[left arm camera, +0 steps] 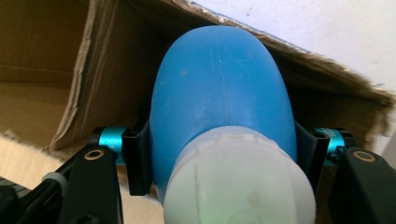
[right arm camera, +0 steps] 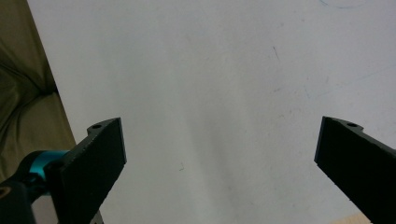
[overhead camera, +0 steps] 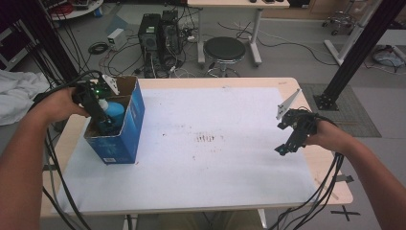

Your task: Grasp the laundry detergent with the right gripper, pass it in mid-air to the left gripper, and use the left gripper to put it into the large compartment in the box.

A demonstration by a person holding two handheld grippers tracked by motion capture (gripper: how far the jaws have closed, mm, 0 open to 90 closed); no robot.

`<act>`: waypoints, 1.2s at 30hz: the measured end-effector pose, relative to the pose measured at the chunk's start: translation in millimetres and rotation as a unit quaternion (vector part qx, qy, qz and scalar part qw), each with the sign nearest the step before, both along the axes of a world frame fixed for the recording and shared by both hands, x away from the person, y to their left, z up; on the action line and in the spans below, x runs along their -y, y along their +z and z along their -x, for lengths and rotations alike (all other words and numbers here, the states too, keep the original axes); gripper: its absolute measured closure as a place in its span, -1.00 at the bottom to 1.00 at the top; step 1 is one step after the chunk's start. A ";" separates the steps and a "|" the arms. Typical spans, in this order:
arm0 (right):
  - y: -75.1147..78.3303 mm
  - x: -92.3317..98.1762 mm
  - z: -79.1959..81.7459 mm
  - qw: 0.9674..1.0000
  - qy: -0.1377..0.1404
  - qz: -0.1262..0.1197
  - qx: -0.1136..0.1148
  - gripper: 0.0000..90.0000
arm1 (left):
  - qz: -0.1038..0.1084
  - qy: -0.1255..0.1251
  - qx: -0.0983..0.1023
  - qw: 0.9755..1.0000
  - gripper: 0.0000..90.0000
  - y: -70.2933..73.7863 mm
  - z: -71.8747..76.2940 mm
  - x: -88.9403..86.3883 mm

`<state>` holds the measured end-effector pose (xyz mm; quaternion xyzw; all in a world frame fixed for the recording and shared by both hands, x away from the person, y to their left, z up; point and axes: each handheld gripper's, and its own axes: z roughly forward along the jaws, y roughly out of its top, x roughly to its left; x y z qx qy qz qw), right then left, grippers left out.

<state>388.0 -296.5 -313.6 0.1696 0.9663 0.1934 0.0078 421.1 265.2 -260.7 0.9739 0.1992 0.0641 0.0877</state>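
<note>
A blue bottle (left arm camera: 219, 88) with a white cap (left arm camera: 238, 182) is clamped between the pads of my left gripper (left arm camera: 224, 158). In the high view that left gripper (overhead camera: 103, 120) reaches down into an open blue cardboard box (overhead camera: 131, 122) at the table's left, and the blue bottle (overhead camera: 115, 111) sits inside the box. My right gripper (overhead camera: 287, 143) hovers over the right side of the white mat, apart from the box. Its jaws stand wide open over bare mat, with nothing between the fingers (right arm camera: 100, 163).
The white mat (overhead camera: 201, 143) covers most of the wooden table (overhead camera: 330, 187). Brown box flaps (left arm camera: 102, 74) surround the bottle closely. Cables trail from both grippers over the table's front edge. A stool (overhead camera: 224, 50) and computer towers stand beyond the far edge.
</note>
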 end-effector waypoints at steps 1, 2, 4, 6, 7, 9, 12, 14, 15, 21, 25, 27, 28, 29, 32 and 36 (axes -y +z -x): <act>-0.7 0.3 -0.8 1.000 0.000 -0.002 0.001 -0.98 | -0.001 0.000 -0.003 1.000 -0.16 -2.8 -0.7 0.5; -0.7 0.4 -0.8 1.000 0.000 -0.001 0.000 -0.98 | -0.002 -0.002 -0.005 1.000 -0.16 -5.5 -1.5 0.8; -0.6 0.4 -0.7 1.000 0.000 0.000 0.000 -0.98 | -0.003 -0.001 -0.009 1.000 -0.16 -11.0 -2.4 1.6; -0.5 0.3 -0.4 1.000 0.000 -0.002 0.001 -0.98 | -0.005 0.001 -0.012 1.000 -0.16 -16.7 -3.1 1.9; -0.4 0.5 -0.1 1.000 -0.001 0.000 0.000 -0.98 | -0.004 0.004 -0.014 1.000 -0.16 -19.5 -3.2 1.6; -0.6 0.0 0.4 1.000 0.001 -0.001 0.001 -0.98 | 0.005 0.008 -0.011 1.000 -0.16 -19.4 -3.8 0.5; -0.6 -0.4 1.0 1.000 0.002 -0.001 0.002 -0.98 | 0.004 0.009 -0.013 1.000 -0.16 -19.9 -3.9 -0.2; -0.4 -0.7 1.1 1.000 0.003 -0.003 0.003 -0.98 | 0.000 0.011 -0.014 1.000 -0.17 -19.9 -4.2 0.1; -0.2 -0.8 1.4 1.000 0.003 -0.003 0.004 -0.98 | 0.000 0.014 -0.015 1.000 -0.17 -20.0 -4.6 0.3; -1.0 -1.4 2.8 1.000 0.004 -0.003 0.003 -0.98 | 0.004 0.020 -0.011 1.000 -0.17 -20.9 -4.5 -0.2; -2.4 -1.2 2.4 1.000 0.006 -0.005 0.003 -0.98 | 0.004 0.027 -0.017 0.999 -0.29 -22.2 -5.6 0.8; -2.6 -1.3 2.7 1.000 0.004 -0.004 0.002 -0.98 | 0.002 0.027 -0.018 0.999 -0.35 -22.7 -5.9 2.1; -3.1 -1.3 2.5 1.000 0.007 -0.005 0.003 -0.98 | 0.000 0.026 -0.019 0.999 -0.37 -22.9 -6.2 2.4; -3.6 -1.3 2.6 1.000 0.007 -0.005 0.001 -0.98 | -0.001 0.027 -0.020 0.999 -0.40 -23.2 -6.5 2.8; -4.6 -1.2 2.8 1.000 0.007 -0.005 0.000 -0.98 | 0.001 0.029 -0.019 0.999 -0.41 -22.8 -7.1 2.6; -4.9 -1.0 3.4 1.000 0.008 -0.007 0.002 -0.98 | 0.006 0.030 -0.016 0.999 -0.41 -20.8 -5.6 1.8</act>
